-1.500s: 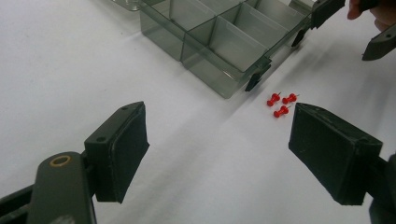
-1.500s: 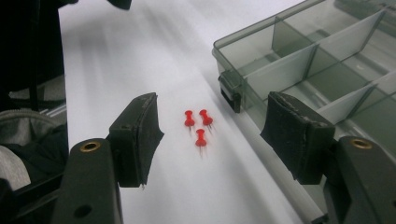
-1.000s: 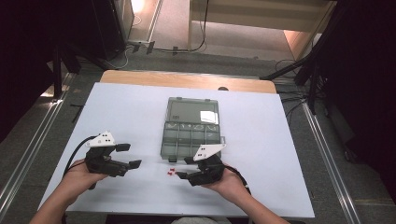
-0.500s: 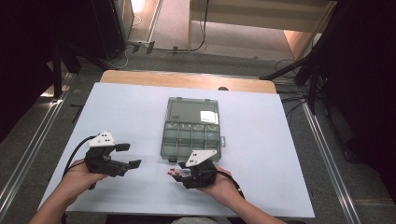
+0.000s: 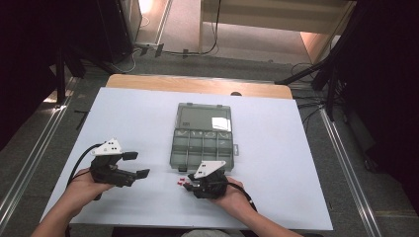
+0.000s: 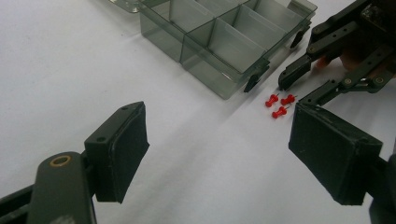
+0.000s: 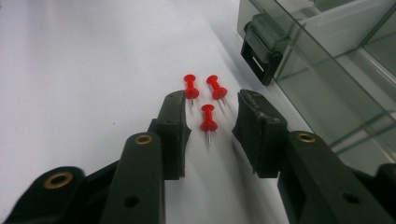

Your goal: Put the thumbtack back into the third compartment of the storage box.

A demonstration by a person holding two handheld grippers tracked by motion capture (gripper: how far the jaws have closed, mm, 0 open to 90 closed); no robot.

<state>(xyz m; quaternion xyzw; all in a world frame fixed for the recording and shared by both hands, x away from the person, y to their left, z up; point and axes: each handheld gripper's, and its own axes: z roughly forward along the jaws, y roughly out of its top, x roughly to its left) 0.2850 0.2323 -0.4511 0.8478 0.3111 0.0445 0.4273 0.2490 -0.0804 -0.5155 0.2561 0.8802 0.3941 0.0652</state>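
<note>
Item: three red push pins, loose on the white worktop, grouped just in front of the organiser box's near-left corner, beside its black latch. One pin is seen nearest the right tongs in the right gripper view; the other two lie just beyond it, closer to the box. None is lifted.

Right tongs: released, jaws parted to either side of the nearest pin, neither pad touching it. Compared with a second ago, these tongs have been moved leftward along the front of the box and brought down to the pins; half a second ago they were already close, and they are now set astride the nearest one. This is judged to be the final alignment before a pinch, with pick-up not yet made.

Left tongs: released, jaws wide apart, held low over the worktop well to the left of the box, grasping nothing; their position is unchanged from the earlier pictures.

Organiser box: translucent grey, lid laid open away from the person, compartments in the front row appearing empty. The pins are judged to be destined for one of these compartments. A small, thin pin lying flat is judged liable to slip or roll if the jaws are closed off-centre.
</note>
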